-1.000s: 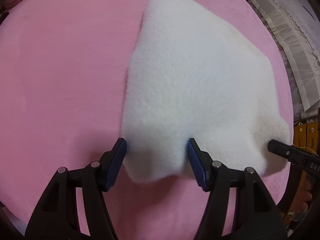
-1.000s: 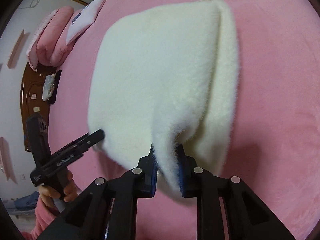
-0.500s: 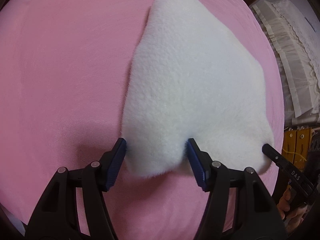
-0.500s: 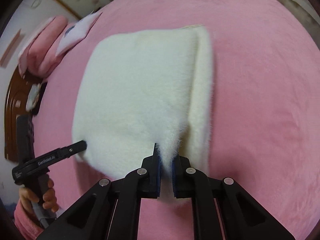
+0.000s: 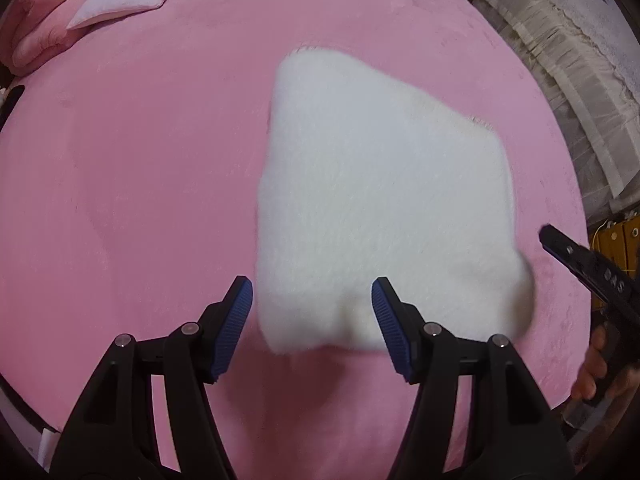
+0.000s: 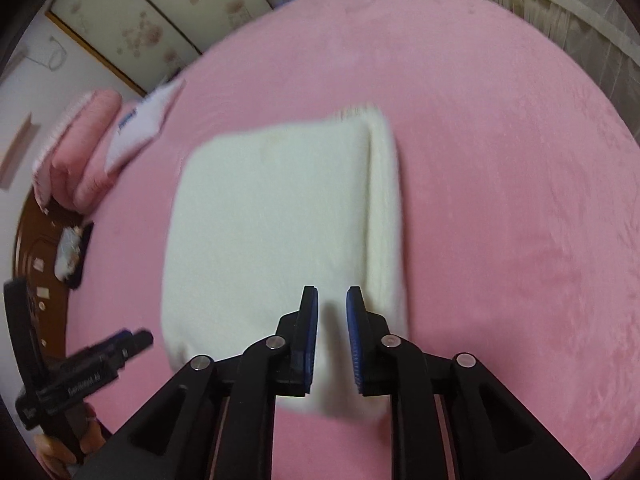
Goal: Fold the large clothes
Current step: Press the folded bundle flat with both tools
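A white fluffy garment (image 5: 380, 208) lies folded into a rough square on the pink bed; it also shows in the right wrist view (image 6: 280, 232). My left gripper (image 5: 312, 300) is open above its near left corner, holding nothing. My right gripper (image 6: 332, 312) is partly open above the garment's near edge, with nothing between its pads. The right gripper shows at the right edge of the left wrist view (image 5: 584, 268), and the left gripper at the lower left of the right wrist view (image 6: 100, 364).
The pink bed cover (image 5: 120, 200) spreads all around the garment. Pink and white pillows (image 6: 104, 148) lie at the bed's head by a brown headboard (image 6: 36, 264). White curtains (image 5: 568, 60) hang past the bed's far side.
My right gripper has let go of the garment's edge and opened a little. Both grippers have pulled back and up, and the garment now lies flat on the bed.
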Demonstrator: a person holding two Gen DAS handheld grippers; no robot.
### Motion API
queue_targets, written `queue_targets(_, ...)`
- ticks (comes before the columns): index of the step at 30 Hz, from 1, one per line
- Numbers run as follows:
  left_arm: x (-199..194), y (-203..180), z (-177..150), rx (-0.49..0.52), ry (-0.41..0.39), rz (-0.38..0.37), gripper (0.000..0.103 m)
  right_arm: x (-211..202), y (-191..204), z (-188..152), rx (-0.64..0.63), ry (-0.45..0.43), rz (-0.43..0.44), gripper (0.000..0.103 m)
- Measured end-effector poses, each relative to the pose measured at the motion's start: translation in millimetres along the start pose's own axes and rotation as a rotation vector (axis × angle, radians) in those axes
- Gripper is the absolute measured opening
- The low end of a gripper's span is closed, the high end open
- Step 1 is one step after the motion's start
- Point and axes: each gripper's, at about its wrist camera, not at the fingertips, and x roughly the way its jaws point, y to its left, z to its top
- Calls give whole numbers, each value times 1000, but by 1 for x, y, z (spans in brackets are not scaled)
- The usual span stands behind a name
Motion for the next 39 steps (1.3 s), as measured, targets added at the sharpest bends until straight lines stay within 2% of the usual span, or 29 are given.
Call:
queue_targets(2,-1,-5,9,-11,-11,-22,59,6,-1,17,43,9,29,34)
queue_targets(4,0,-5,20,-36,-16,-39,59,22,2,34,66,38,48,34)
queue_targets(6,1,-6,39,-65,-20,-60,59,36,2,41,74,80,25,34)
queue_targets(7,-1,-4,59,-78,-23,-66,59,46,-4,43,68,108,19,34)
queue_targets(8,-5,-5,59,-87,-26,-66,59,56,-8,45,60,143,16,34)
queue_targets(10,-3,-9,69,-102,-29,-60,59,66,-4,50,11,139,-4,26)
queue_targets(11,-1,-10,71,-107,-25,-57,59,65,4,50,-34,138,-12,13)
queue_targets(12,3,-12,77,-112,-19,-49,59,59,11,52,-63,123,-14,11)
queue_targets(16,13,-15,84,-109,-11,-29,59,8,49,38,-75,11,-41,9)
queue_targets(19,23,-16,89,-110,-5,-18,59,-22,68,27,-120,-40,-86,8)
queue_targets(22,31,-13,92,-120,8,-15,59,-30,83,25,-174,-32,-173,8)
queue_targets(24,40,-10,96,-126,7,-13,59,-20,79,21,-136,9,-245,5)
queue_targets(26,44,-8,94,-130,10,-17,59,-8,70,29,-59,52,-196,5)
queue_targets(29,51,-4,88,-121,29,-18,59,-16,77,33,-6,53,-91,5)
queue_targets(31,57,-2,87,-119,43,-19,59,-22,88,34,-22,62,-95,14)
queue_targets(33,64,-2,91,-133,50,-35,59,-27,94,37,-37,47,-113,48)
queue_targets(34,67,-2,93,-141,52,-46,59,-29,97,39,-36,38,-101,53)
queue_targets(36,71,-6,99,-137,49,-48,59,-22,91,43,-24,31,-65,54)
queue_targets(38,76,-9,103,-121,45,-40,59,-9,96,46,2,60,-32,53)
queue_targets(39,76,-10,103,-114,44,-38,59,-5,94,47,12,59,-38,41)
